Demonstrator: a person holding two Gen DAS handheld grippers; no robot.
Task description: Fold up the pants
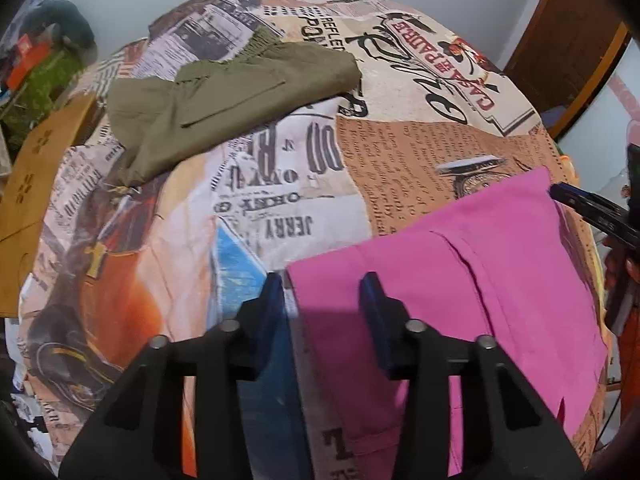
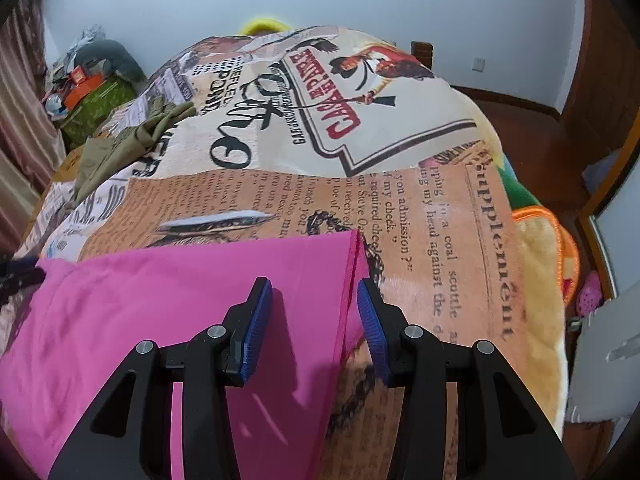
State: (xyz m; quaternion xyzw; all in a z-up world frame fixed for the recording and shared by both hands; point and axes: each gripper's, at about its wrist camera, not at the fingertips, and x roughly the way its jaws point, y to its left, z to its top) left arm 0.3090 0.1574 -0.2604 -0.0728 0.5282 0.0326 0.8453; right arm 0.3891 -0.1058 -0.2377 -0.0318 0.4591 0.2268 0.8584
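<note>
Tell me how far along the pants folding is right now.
Done: the olive pants lie roughly folded at the far side of the printed blanket. In hand: the pink pants lie flat, with the left hand-held gripper open at their left edge and the right hand-held gripper open at their right edge. Left: gripping the pink fabric and folding it over.

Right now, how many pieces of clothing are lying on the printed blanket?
2. The pink pants lie at the near edge, under both open grippers. The olive-green garment lies folded at the far left. Others may be out of view.
</note>
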